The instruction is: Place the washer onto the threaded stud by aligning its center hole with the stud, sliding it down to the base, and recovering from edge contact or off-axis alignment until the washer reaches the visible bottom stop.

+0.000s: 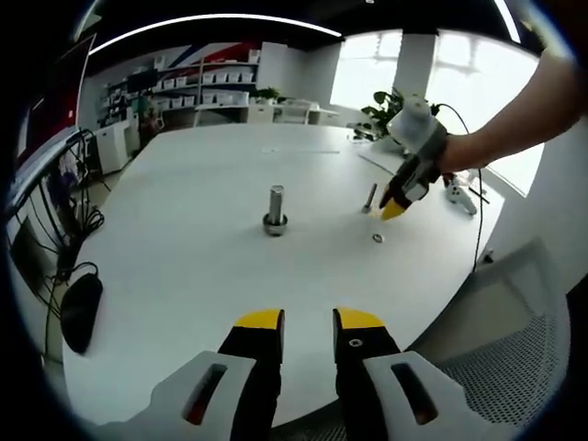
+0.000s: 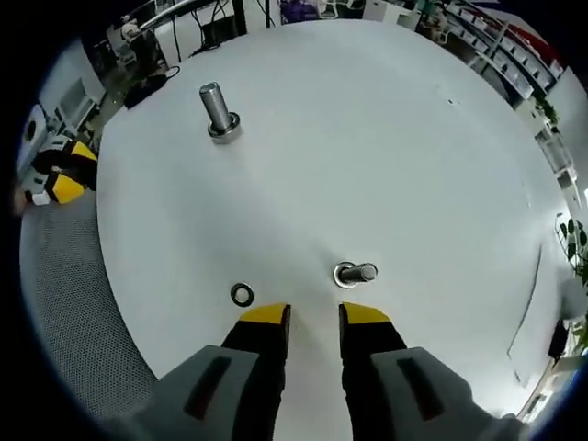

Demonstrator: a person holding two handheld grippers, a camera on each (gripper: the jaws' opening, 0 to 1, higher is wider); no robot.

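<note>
Looking along your left gripper [image 1: 309,322], you have its yellow-tipped fingers [image 1: 260,320] parted by a narrow gap with nothing between them, hanging over the near edge of the white worktop [image 1: 202,276]. Ahead of them the threaded stud [image 1: 276,210] stands upright on its flanged base, well apart from everything else on the worktop. Off to the right in that view your right gripper [image 1: 393,209] comes in, held in your hand [image 1: 457,154], its yellow tips pointing down toward the worktop; from this angle you cannot tell how wide those tips stand.

In the right gripper view the answer is clearer: your right gripper [image 2: 314,315] has its fingers [image 2: 266,315] slightly apart, empty, touching nothing, poised just above the worktop [image 2: 386,138]. The washer [image 2: 243,294] lies flat on the worktop just beside the left fingertip, a little to its outer side, not between the fingers. A second bolt [image 2: 356,273] sits just beyond the right fingertip. The threaded stud [image 2: 219,112] stands far across the worktop from the washer, tilted in appearance by the lens. Your left gripper [image 2: 57,175] shows at the left edge of that view.

In the left gripper view the washer [image 1: 378,238] is a small ring near the right gripper's tips, with the second bolt [image 1: 369,197] just behind it.
</note>
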